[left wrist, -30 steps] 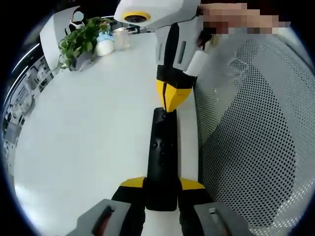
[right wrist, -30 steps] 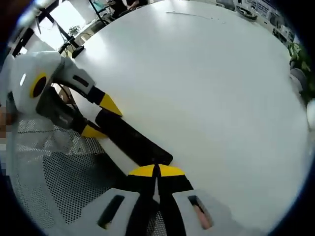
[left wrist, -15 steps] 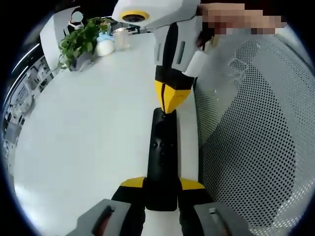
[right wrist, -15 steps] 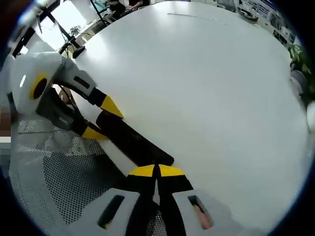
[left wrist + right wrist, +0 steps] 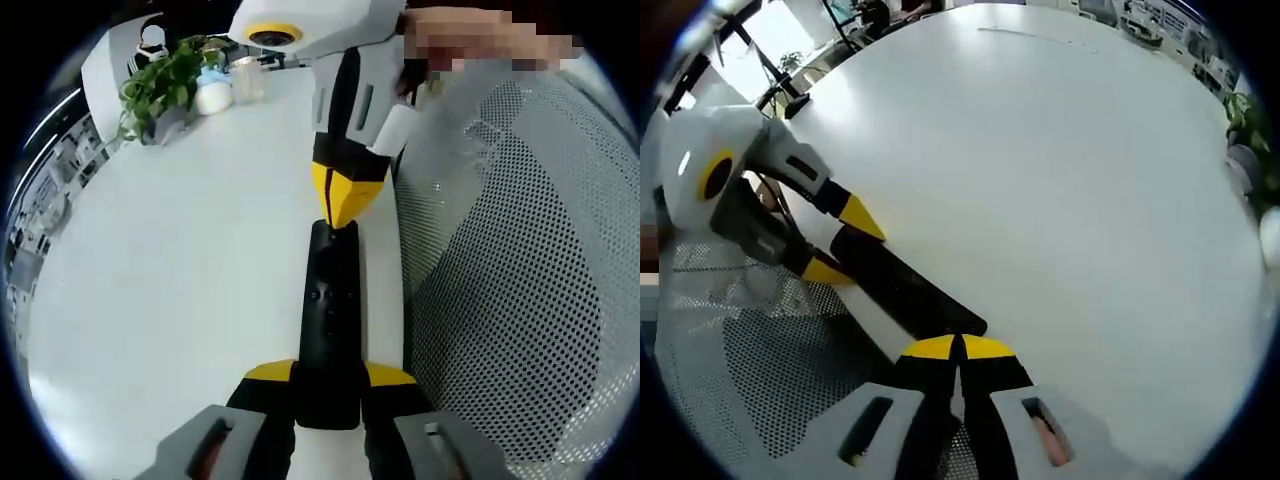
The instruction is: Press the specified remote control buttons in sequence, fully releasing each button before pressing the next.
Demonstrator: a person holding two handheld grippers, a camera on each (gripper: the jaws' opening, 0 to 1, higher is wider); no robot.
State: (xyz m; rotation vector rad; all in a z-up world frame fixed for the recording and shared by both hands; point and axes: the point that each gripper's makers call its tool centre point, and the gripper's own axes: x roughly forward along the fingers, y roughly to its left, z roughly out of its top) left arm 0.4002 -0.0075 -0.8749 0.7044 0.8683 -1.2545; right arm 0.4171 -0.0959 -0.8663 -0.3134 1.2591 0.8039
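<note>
L gripper (image 5: 328, 378) grips remote (image 5: 331, 318); R gripper (image 5: 345, 210) apparently touching.

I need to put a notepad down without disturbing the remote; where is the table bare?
The white table is bare between the remote and the potted plant; the right gripper view shows that open tabletop too. It is crowded along the edge by the mesh chair, where the left gripper holds the remote and the right gripper meets its far end.

One black remote control (image 5: 330, 320) and two grippers: left gripper (image 5: 330, 385), right gripper (image 5: 345, 210). One white table (image 5: 170, 260), one potted plant (image 5: 160, 85), one mesh chair (image 5: 520, 280).
</note>
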